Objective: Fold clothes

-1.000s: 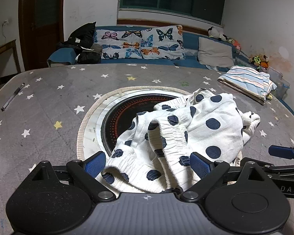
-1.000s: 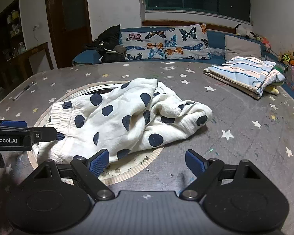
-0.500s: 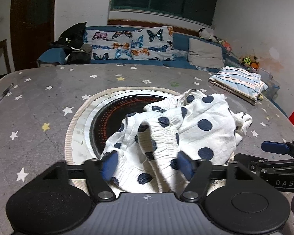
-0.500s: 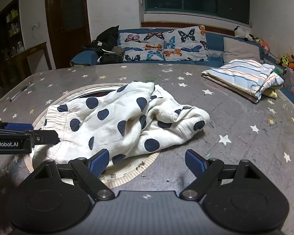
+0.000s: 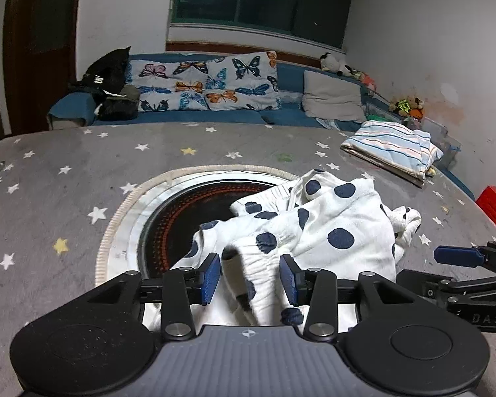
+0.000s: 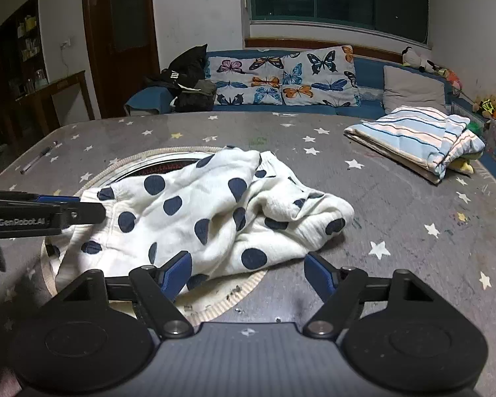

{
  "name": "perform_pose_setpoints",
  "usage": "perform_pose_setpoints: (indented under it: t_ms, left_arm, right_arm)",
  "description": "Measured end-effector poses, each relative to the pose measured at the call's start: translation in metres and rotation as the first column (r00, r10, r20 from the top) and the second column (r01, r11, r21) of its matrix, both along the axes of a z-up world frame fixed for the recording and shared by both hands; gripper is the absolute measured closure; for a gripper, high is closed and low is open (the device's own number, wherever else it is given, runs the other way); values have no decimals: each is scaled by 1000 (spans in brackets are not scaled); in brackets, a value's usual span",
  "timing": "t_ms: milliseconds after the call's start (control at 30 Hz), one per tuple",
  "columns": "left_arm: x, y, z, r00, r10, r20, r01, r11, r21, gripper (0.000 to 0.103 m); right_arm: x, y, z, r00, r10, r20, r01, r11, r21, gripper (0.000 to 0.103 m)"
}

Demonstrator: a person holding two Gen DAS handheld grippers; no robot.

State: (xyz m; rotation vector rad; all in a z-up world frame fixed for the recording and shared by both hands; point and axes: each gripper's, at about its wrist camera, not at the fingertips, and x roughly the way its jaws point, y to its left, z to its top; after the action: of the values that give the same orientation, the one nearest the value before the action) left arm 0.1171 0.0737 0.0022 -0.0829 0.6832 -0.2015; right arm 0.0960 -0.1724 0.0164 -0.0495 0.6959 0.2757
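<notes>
Two tools, left tool (image 5: pixel 250 277) gripping dotted garment (image 5: pixel 317 231)

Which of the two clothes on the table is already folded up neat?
The striped cloth at the table's far right is folded flat. The polka-dot garment in the middle is crumpled, with the left claw around its edge.

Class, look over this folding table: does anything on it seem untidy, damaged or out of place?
The polka-dot garment lies crumpled, partly over the round burner inset, an odd place for cloth. Crumbs litter the inset's rim. A pen lies near the far left edge. The striped cloth is already folded.
</notes>
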Motion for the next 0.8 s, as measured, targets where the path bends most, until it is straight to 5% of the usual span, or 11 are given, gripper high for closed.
perform_pose_setpoints:
  t_ms: [33,67,200,467,800]
  left_arm:
    - [2,0,-1,1000,-10,-6,10,1000,-6,67]
    - [1,-1,-2,1000,-20,-5,20,1000,-15,83]
    - [-12,-6,4,995,-89,34,91,995,-47,97]
    - [-62,-27,18,958,-269,100,278,957,-86,99]
    - [-120,-63,2,869,-493,38,494,861,-120,99]
  right_arm:
    - [1,0,1,1000,0,1,0,1000,3,29]
    - [1,-1,2,1000,0,3,0,1000,8,31]
    - [2,-7,8,1000,-8,12,8,1000,25,35]
    - [5,-23,30,1000,-4,30,1,995,97,43]
    - [18,-5,37,994,104,-13,-102,988,115,45]
